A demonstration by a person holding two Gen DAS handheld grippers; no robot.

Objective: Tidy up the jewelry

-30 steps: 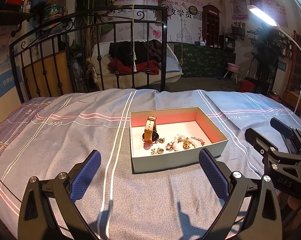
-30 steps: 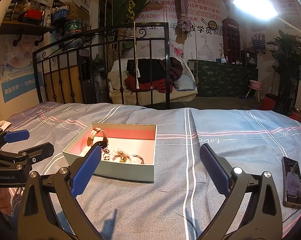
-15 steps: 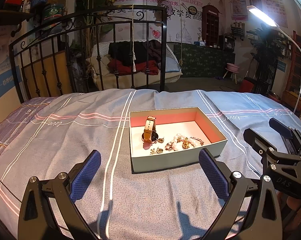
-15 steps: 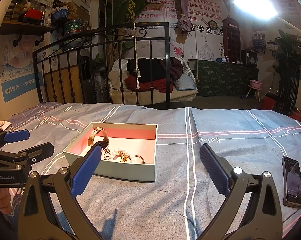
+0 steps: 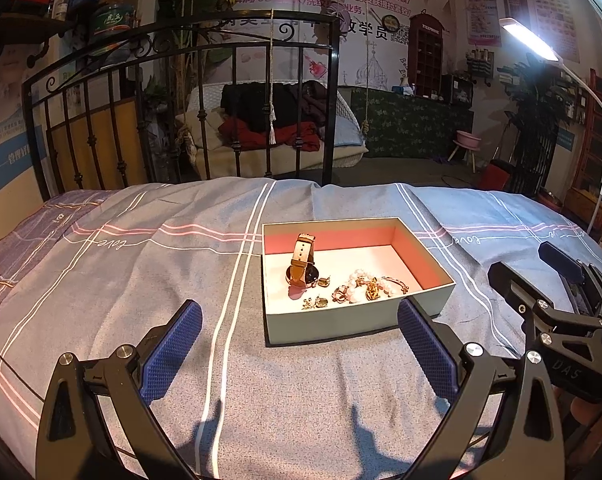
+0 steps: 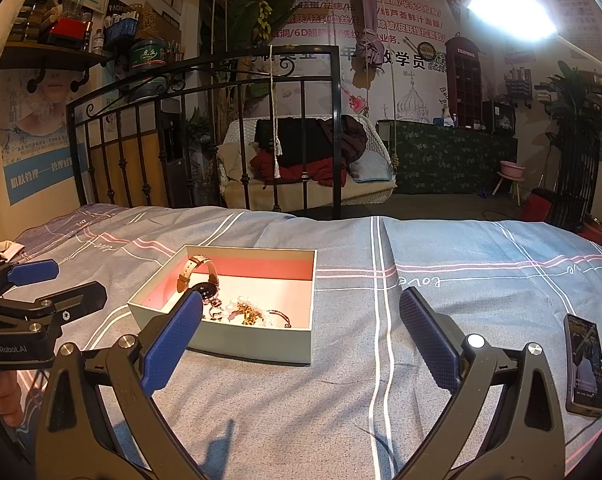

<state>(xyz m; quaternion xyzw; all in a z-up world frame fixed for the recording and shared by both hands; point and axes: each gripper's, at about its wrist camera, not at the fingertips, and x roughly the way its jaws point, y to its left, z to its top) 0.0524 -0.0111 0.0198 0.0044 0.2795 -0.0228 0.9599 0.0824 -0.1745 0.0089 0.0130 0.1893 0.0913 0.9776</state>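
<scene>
An open pale green box [image 5: 333, 324] with a pink and white inside sits on the bed; it also shows in the right wrist view [image 6: 261, 346]. In it stand a tan-strapped watch [image 5: 303, 258] and lie a pearl bracelet [image 5: 365, 286], gold pieces and small earrings [image 5: 315, 303]. The watch [image 6: 199, 276] and pearls [image 6: 247, 308] show in the right wrist view too. My left gripper [image 5: 299, 346] is open and empty, just short of the box. My right gripper [image 6: 301, 334] is open and empty, to the right of the box.
The bed has a grey-blue striped sheet [image 5: 141, 280]. A black phone [image 6: 585, 364] lies on the sheet at the right. A black iron bed frame [image 5: 181, 100] stands at the far edge. A lamp [image 5: 529, 38] shines from the upper right.
</scene>
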